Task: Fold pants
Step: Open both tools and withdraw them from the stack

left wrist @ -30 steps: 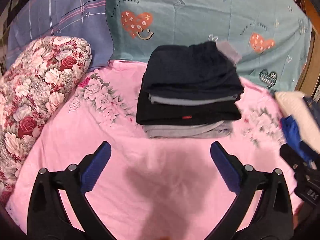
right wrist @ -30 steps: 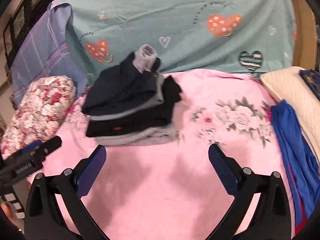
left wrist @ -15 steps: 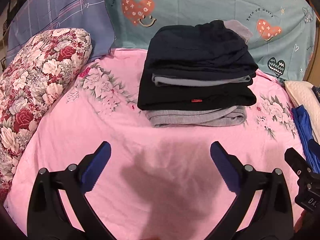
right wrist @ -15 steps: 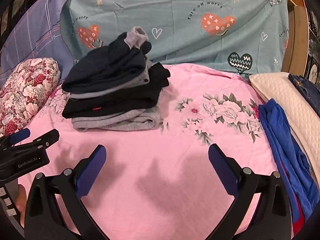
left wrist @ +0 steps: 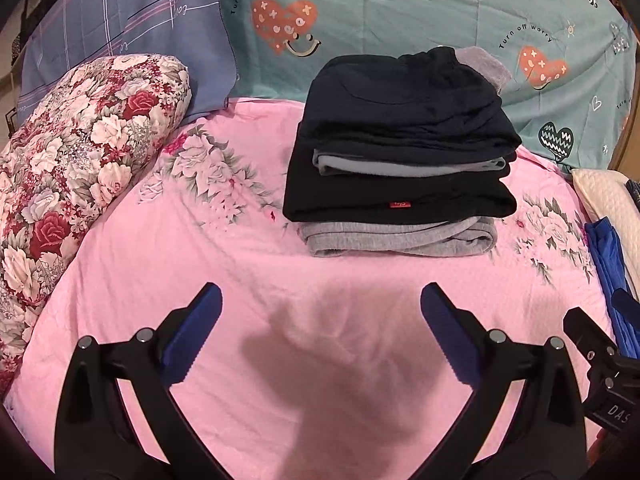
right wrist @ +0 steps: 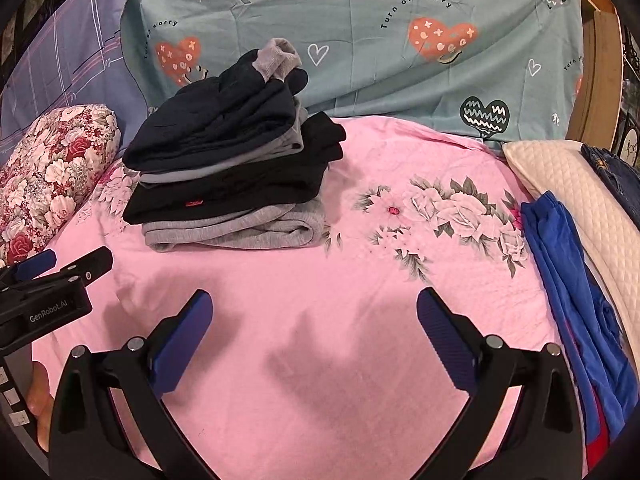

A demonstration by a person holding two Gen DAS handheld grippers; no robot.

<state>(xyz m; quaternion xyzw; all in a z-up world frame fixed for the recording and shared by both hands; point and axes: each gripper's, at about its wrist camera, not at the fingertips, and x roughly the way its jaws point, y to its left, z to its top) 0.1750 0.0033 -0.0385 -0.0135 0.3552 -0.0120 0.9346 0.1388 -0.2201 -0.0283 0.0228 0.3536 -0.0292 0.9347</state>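
A stack of folded pants point(left wrist: 400, 160) point(right wrist: 232, 176) lies on the pink floral bedsheet point(left wrist: 224, 264) point(right wrist: 360, 280): dark navy on top, a grey-blue layer, black with a small red tag, and grey at the bottom. My left gripper point(left wrist: 320, 304) hovers open over bare sheet in front of the stack, holding nothing. Equally open and empty, my right gripper point(right wrist: 314, 308) sits to the right front of the stack. Blue pants point(right wrist: 576, 304) point(left wrist: 612, 280) lie unfolded along the bed's right side. Each gripper shows at the other view's edge.
A red floral pillow point(left wrist: 76, 176) point(right wrist: 48, 168) borders the left. A teal heart-print cover point(left wrist: 400, 12) point(right wrist: 360, 32) and a purple plaid one point(left wrist: 128, 28) rise behind. A cream quilted pad point(right wrist: 580, 200) and dark jeans point(right wrist: 616, 176) lie at the right, past a wooden frame point(right wrist: 600, 72).
Both views have shifted so the folded stack sits a little lower and nearer, more centred. Both grippers stay open and empty; the stack has not been disturbed.
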